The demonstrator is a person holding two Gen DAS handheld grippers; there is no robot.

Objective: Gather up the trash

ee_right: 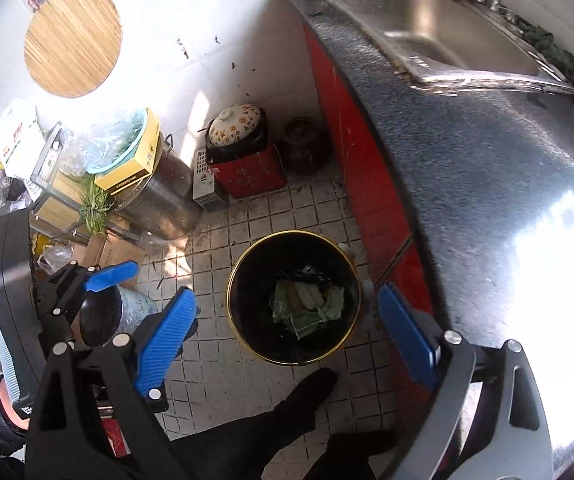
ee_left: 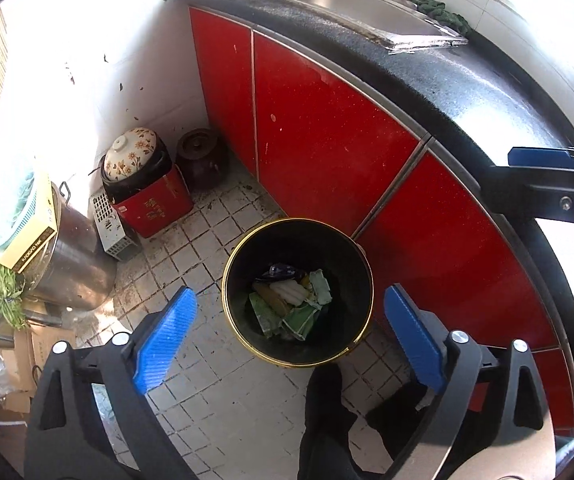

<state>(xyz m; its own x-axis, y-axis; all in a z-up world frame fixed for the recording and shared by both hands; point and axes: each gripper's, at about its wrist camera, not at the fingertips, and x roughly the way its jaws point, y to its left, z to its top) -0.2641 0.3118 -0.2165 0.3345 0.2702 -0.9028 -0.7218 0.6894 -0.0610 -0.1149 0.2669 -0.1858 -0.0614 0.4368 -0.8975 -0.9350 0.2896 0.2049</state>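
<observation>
Left gripper [ee_left: 289,332] jaws wide apart, empty; right gripper [ee_right: 287,330] likewise

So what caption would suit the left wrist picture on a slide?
Open blue-padded left gripper above a black gold-rimmed trash bin of green wrappers, beside red cabinets.

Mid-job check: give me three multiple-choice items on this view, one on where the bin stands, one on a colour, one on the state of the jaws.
1. Where does the trash bin stand?
A. in the sink
B. on the tiled floor beside the red cabinet
C. on the countertop

2. What colour is the bin's rim?
A. gold
B. white
C. green

3. How do the left gripper and right gripper stand?
A. both shut on trash
B. one open, one shut
C. both open, empty

Answers: 1 B, floor tiles surround it; 2 A, a gold ring edges the black wall; 3 C, jaws spread with nothing between.
</observation>
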